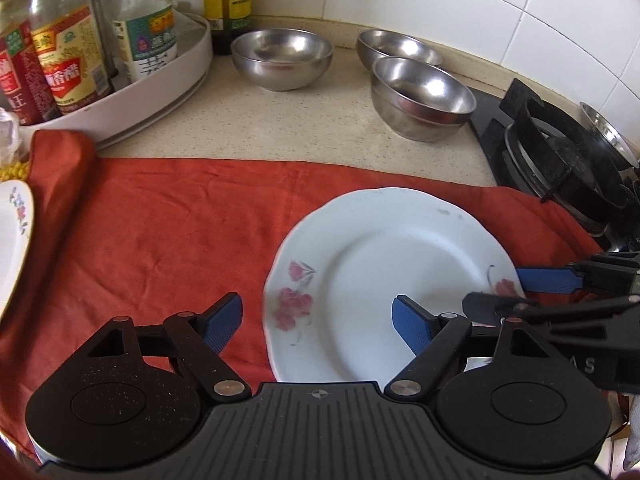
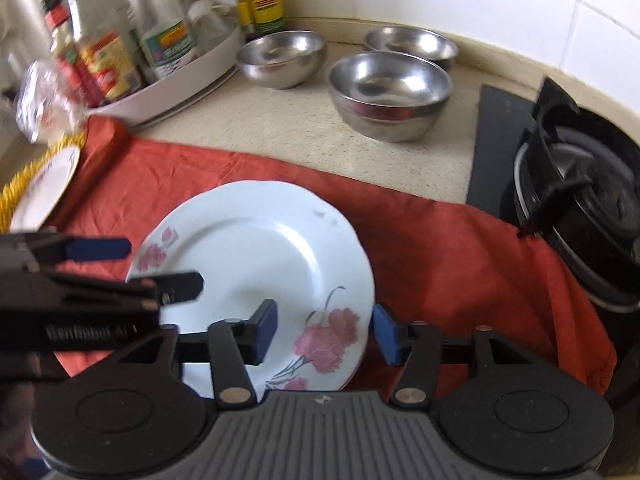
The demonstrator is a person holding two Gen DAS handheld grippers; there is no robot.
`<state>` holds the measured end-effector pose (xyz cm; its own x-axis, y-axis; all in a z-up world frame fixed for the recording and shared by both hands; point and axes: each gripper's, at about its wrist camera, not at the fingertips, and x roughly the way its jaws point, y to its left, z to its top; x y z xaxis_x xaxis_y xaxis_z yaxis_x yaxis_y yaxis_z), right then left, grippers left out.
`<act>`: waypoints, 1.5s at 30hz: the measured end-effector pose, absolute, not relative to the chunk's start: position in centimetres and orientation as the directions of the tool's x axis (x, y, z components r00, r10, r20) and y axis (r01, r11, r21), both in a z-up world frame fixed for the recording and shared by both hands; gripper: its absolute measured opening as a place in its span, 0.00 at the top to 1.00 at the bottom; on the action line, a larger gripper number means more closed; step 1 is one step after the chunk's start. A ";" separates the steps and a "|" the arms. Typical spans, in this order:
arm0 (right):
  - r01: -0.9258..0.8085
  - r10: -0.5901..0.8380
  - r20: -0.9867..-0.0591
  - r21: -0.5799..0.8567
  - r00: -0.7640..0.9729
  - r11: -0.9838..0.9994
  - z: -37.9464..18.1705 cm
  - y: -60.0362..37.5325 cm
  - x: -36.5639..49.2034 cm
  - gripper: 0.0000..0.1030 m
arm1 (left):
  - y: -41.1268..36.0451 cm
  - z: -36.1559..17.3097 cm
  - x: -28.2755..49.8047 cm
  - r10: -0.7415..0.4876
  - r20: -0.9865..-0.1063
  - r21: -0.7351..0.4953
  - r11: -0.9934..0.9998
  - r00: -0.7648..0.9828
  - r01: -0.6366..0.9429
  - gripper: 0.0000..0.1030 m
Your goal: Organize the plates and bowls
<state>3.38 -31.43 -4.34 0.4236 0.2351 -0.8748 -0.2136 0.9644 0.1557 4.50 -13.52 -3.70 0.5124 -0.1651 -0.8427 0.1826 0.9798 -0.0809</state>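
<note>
A white plate with pink flowers (image 1: pixel 394 276) (image 2: pixel 260 256) lies flat on a red cloth (image 1: pixel 160 220). My left gripper (image 1: pixel 318 320) is open and straddles the plate's left rim, with one blue pad (image 1: pixel 412 322) over the plate. On the opposite side my right gripper (image 2: pixel 325 332) is open around the right rim; its pads (image 2: pixel 384 334) do not press on it. Each gripper shows in the other's view: the right gripper (image 1: pixel 492 290) and the left gripper (image 2: pixel 166 264). A lone steel bowl (image 1: pixel 282 58) stands behind. To its right a steel bowl (image 1: pixel 422 98), seemingly nested in another, stands before a third bowl (image 1: pixel 396 46).
A second flowered plate (image 1: pixel 14 232) sits at the cloth's left edge. A white round tray (image 1: pixel 160 80) with sauce bottles stands at the back left. A black gas stove (image 1: pixel 560 152) borders the cloth on the right. White wall tiles close off the back.
</note>
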 end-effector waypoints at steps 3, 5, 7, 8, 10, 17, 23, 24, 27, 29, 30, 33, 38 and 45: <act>-0.221 0.257 -0.870 0.177 0.421 0.959 -4.3 -31.9 3.3 0.43 | -12.4 -3.5 4.2 -0.148 -0.840 -0.076 0.985 0.522 0.157 0.15; -0.221 0.261 -0.862 0.179 0.435 0.959 -3.9 -32.1 3.2 0.43 | -11.9 -3.2 4.0 -0.132 -0.836 -0.066 0.988 0.532 0.141 0.15; -0.221 0.261 -0.854 0.176 0.451 0.959 -3.5 -32.4 3.2 0.43 | -11.4 -3.0 3.8 -0.116 -0.834 -0.060 0.991 0.540 0.120 0.15; -0.216 0.261 -0.849 0.178 0.460 0.960 -3.3 -32.6 3.3 0.43 | -11.2 -2.9 3.7 -0.107 -0.833 -0.055 0.992 0.543 0.110 0.15; -0.215 0.267 -0.840 0.183 0.472 0.959 -3.0 -32.9 3.5 0.43 | -10.6 -2.7 3.4 -0.089 -0.831 -0.048 0.995 0.549 0.088 0.15; -0.266 0.315 -0.820 0.207 0.477 0.942 -2.2 -32.6 4.9 0.43 | -6.7 -2.1 2.5 -0.003 -0.831 -0.040 0.998 0.556 -0.055 0.15; -0.335 0.355 -0.790 0.201 0.500 0.920 -0.6 -29.2 6.5 0.43 | -1.5 -0.7 1.9 0.091 -0.814 -0.023 0.982 0.574 -0.188 0.14; -0.346 0.364 -0.785 0.204 0.501 0.916 -0.4 -28.4 6.8 0.43 | -0.5 -0.3 1.8 0.108 -0.808 -0.020 0.977 0.578 -0.211 0.14; -0.374 0.386 -0.774 0.208 0.502 0.904 0.1 -26.2 7.4 0.43 | 2.1 0.3 1.5 0.146 -0.800 -0.017 0.964 0.582 -0.265 0.13; -0.389 0.395 -0.771 0.208 0.499 0.897 0.3 -24.8 7.8 0.43 | 3.6 0.4 1.3 0.158 -0.799 -0.020 0.957 0.580 -0.289 0.13; -0.395 0.398 -0.771 0.208 0.496 0.895 0.3 -24.2 8.0 0.43 | 4.1 0.5 1.2 0.163 -0.799 -0.018 0.956 0.579 -0.294 0.13; -0.414 0.415 -0.773 0.217 0.480 0.884 0.1 -22.1 8.3 0.43 | 5.7 0.6 1.0 0.174 -0.799 -0.016 0.951 0.576 -0.308 0.13; -0.470 0.451 -0.764 0.221 0.461 0.855 -0.1 -18.3 8.4 0.43 | 7.9 0.9 0.6 0.177 -0.795 -0.025 0.946 0.580 -0.323 0.13; -0.549 0.504 -0.745 0.224 0.436 0.805 0.2 -12.5 8.4 0.43 | 10.7 1.3 0.7 0.176 -0.789 -0.042 0.941 0.589 -0.337 0.13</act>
